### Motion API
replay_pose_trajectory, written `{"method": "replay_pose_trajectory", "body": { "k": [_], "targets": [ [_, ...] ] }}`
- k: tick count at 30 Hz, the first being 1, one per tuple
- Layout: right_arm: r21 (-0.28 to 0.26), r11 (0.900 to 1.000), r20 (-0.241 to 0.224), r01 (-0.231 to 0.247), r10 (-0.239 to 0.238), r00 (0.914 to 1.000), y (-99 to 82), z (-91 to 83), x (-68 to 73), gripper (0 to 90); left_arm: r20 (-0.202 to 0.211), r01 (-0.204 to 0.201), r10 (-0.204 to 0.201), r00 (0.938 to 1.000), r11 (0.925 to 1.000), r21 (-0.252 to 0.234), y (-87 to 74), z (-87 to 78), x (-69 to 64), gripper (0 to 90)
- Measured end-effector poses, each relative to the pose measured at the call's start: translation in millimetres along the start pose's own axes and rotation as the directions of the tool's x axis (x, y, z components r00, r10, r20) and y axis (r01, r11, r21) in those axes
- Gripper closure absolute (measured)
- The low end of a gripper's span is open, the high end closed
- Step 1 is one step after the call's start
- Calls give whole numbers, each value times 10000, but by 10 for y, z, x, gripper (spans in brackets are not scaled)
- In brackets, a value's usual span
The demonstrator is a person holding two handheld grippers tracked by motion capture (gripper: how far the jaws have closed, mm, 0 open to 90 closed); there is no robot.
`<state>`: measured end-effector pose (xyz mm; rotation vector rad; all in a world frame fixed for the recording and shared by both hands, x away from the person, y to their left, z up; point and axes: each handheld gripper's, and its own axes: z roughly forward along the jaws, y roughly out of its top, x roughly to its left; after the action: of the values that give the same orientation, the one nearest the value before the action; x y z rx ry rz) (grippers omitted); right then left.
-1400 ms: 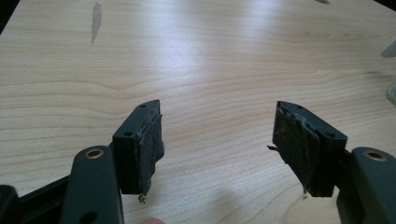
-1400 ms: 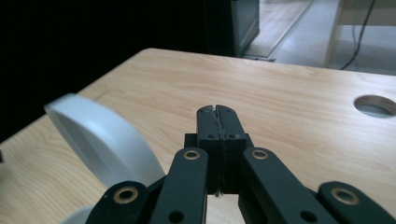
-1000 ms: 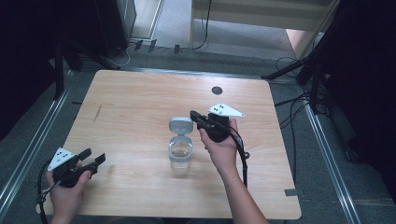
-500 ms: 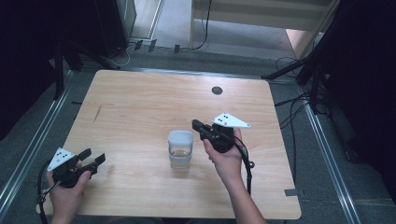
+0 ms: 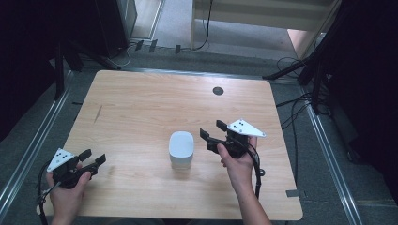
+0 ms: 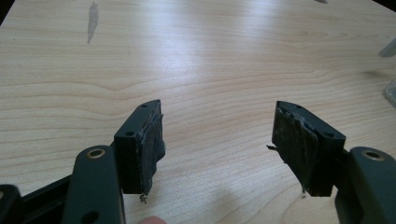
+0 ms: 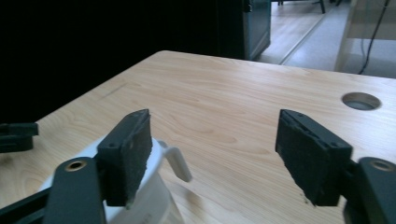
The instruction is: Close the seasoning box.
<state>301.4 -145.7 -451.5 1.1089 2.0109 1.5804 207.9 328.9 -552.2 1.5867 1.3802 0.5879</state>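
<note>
High view, small white lidded plastic container (image 5: 181, 149) mid pale wooden table (image 5: 141, 108), right gripper (image 5: 210, 135) spread just beside it, left gripper (image 5: 92, 158) spread near front-left edge, bare tabletop beyond.

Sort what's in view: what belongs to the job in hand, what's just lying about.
Job:
box, lid shut
right gripper, open beside it
left gripper, open, apart near the table corner

Lying about:
table's cable hole
floor cables

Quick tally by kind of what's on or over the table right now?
Containers with lid: 1, white lidded container
Grippers: 2, left gripper, right gripper
Table holes: 1, cable hole
Total: 4
</note>
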Motion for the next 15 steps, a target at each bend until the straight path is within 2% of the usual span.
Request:
{"method": "replay_pose_trajectory", "body": {
  "k": [2, 5, 7, 15],
  "targets": [
    [-5, 10000, 354, -62, 63, 9994, -41, -66, -92, 242, -9, -8, 8, 10000, 10000, -3, 0, -1, -1, 340],
    [-46, 9999, 543, -122, 125, 9984, -63, -113, -142, 240, -1, -19, 19, 10000, 10000, -4, -1, -1, -2, 340],
    [-99, 9996, 830, -255, 262, 9962, -106, -205, -243, 239, -17, -44, 44, 10000, 10000, -8, -1, 0, -2, 340],
    [-99, 9991, 1381, -414, 424, 9895, -244, -402, -438, 241, -19, -23, 23, 10000, 10000, 1, -1, -3, -6, 338]
  ]
}}
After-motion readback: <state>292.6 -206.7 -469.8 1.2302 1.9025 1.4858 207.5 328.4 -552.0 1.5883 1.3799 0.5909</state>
